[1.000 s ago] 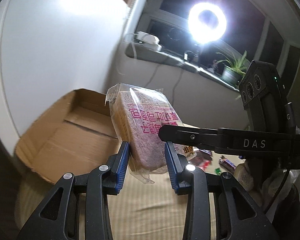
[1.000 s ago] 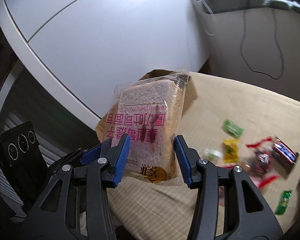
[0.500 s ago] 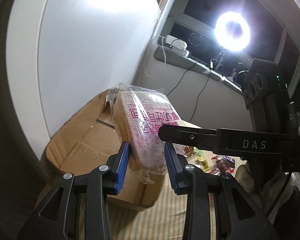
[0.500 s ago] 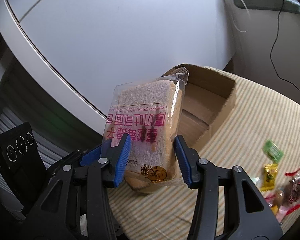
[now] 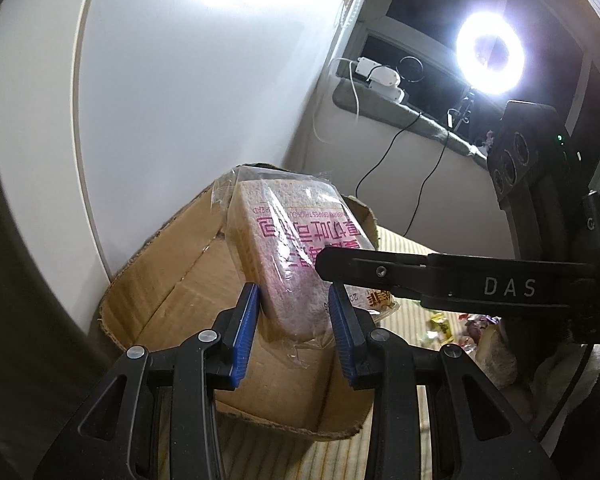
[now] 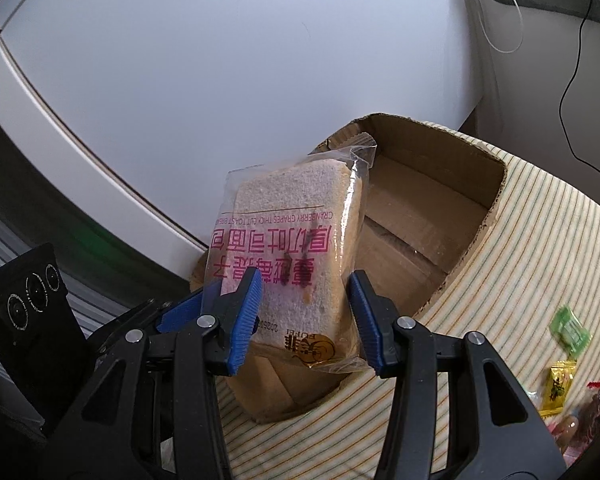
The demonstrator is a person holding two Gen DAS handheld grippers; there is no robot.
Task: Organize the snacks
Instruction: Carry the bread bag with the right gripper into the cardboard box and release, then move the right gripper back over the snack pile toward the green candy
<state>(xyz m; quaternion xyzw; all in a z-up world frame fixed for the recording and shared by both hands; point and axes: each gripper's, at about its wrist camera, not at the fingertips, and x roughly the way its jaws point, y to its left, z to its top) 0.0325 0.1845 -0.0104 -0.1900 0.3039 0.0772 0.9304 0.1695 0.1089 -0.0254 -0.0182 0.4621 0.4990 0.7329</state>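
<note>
Through the left wrist camera, the bread packet (image 5: pixel 296 256) is a thick block of pale, speckled toast slices sealed in clear film, with magenta characters printed across its broad face (they read upside down from here) and a gold and red emblem at the near end. The left gripper (image 5: pixel 294 320) is clamped on its near end, blue pads pressed into the two sides so that the film puckers between them. Its long axis runs away from the camera, rising and leaning a little to the left, the sealed far end pointing up toward the white wall (image 5: pixel 204 92). It hangs in the air above the open cardboard box (image 5: pixel 172 292), which sits on a striped cloth (image 5: pixel 396 244). The right gripper (image 5: pixel 332 268) reaches in from the right, one black finger laid across the printed face. Through the right wrist camera, the same bread packet (image 6: pixel 288 248) stands almost upright, its far end tilted slightly right, an English line above the magenta characters and the gold emblem near the bottom. The right gripper (image 6: pixel 304 316) grasps its lower end across the broad width, and the left gripper (image 6: pixel 180 314) shows just behind at the left. The cardboard box (image 6: pixel 428 216) lies open behind and below it, with small wrapped snacks (image 6: pixel 570 330) scattered on the striped cloth (image 6: pixel 520 264) at the far right.
</note>
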